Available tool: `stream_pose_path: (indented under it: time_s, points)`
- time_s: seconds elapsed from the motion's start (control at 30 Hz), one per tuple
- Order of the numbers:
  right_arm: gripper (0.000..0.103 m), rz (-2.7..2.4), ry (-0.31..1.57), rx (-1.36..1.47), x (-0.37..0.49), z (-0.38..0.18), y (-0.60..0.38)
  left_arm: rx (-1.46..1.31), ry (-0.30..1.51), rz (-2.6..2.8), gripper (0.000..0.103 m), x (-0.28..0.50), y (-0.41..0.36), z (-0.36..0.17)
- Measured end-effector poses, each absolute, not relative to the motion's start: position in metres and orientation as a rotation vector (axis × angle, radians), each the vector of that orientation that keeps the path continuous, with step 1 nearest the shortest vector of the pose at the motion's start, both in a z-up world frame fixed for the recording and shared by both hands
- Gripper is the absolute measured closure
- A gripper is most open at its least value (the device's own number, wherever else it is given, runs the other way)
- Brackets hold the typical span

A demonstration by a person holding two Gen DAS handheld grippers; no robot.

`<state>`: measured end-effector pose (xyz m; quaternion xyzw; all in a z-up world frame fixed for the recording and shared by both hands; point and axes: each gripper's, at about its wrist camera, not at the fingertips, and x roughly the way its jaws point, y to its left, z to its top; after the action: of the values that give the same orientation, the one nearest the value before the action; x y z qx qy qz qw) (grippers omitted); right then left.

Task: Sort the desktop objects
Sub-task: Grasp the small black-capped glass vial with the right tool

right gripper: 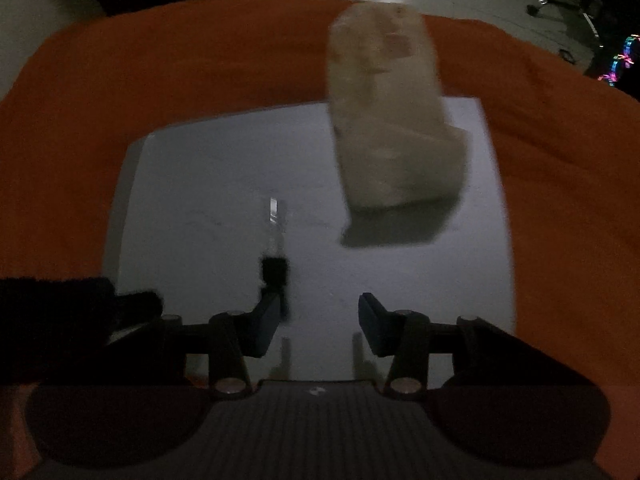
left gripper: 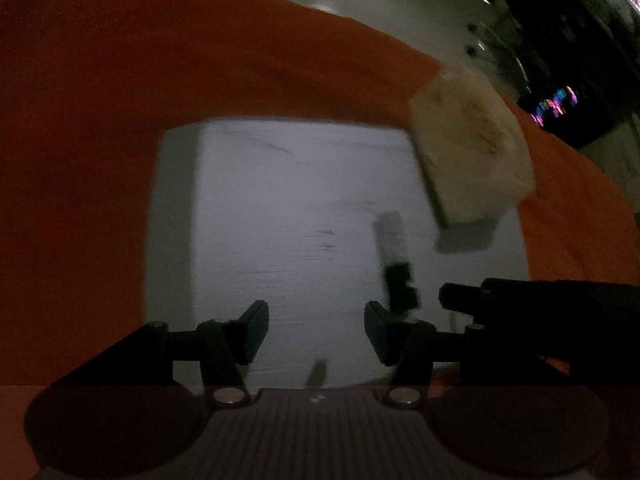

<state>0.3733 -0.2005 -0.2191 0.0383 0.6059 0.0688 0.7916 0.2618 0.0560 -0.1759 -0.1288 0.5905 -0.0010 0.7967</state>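
A small slim object with a black end and a pale body (left gripper: 394, 252) (right gripper: 274, 240) lies on a white sheet (left gripper: 280, 200) (right gripper: 192, 200). A beige block-shaped holder (left gripper: 468, 156) (right gripper: 388, 120) stands at the sheet's far right. My left gripper (left gripper: 316, 326) hovers over the sheet, open, with nothing between its fingers; the small object lies just beyond its right finger. My right gripper (right gripper: 319, 320) is open too, with the object's black end just ahead of its left finger (right gripper: 266, 320). Both views are dim and blurred.
An orange cloth (left gripper: 100, 120) (right gripper: 120, 60) covers the table around the sheet. The other gripper's dark body shows at the right edge of the left wrist view (left gripper: 540, 300) and at the left edge of the right wrist view (right gripper: 60, 304). Grey floor lies beyond the table.
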Motion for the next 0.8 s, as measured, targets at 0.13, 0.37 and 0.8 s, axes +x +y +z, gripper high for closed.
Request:
stream_pose_path:
  time_s: [0.13, 0.37, 0.8]
  points:
    - [0.056, 0.150, 1.312, 0.057, 0.390, -0.234, -0.178, -0.280, 1.241, -0.015, 0.046, 0.256, 0.070, -0.170]
    - [0.061, 0.146, 1.342, 0.020, 0.400, -0.255, -0.155, -0.225, 1.226, -0.020, 0.040, 0.255, 0.079, -0.174]
    - [0.081, 0.166, 1.325, 0.066, 0.370, -0.227, -0.172, -0.251, 1.219, -0.081, 0.035, 0.244, 0.079, -0.164]
